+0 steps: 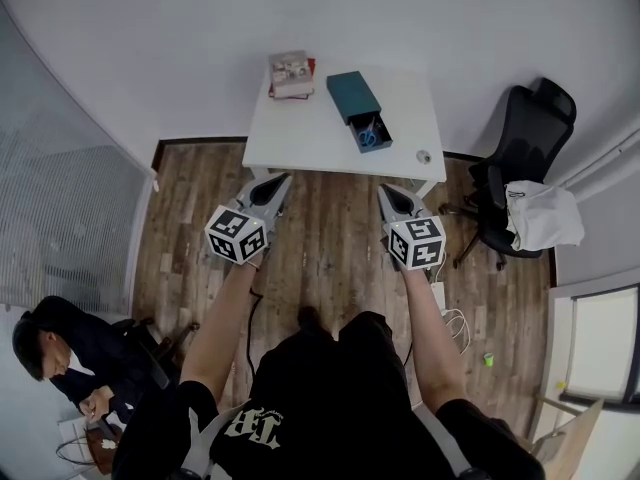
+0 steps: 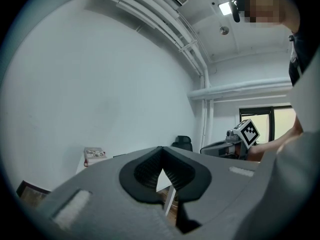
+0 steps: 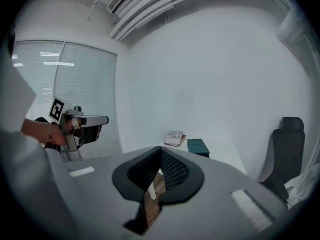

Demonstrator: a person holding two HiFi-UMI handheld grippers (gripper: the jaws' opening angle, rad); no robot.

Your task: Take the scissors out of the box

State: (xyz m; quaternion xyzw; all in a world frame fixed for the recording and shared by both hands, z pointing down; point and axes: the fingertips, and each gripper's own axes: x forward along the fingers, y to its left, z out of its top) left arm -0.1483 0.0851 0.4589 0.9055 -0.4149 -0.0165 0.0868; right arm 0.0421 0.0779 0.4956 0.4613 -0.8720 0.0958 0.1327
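barely started tbh: scissors [image 1: 368, 134] sit inside the open box [image 1: 352, 96] on the table [image 1: 300, 138]. left gripper [image 1: 285, 179] and right gripper [image 1: 383, 190] both pinched closed on nothing, well short of it.

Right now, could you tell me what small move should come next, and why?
Probably bring the right gripper forward toward the white rectangular table: it hangs shut and empty over the brown wooden floor, short of the table's edge, while the blue-handled scissors lie in the open end of the teal rectangular box on the table's right half.
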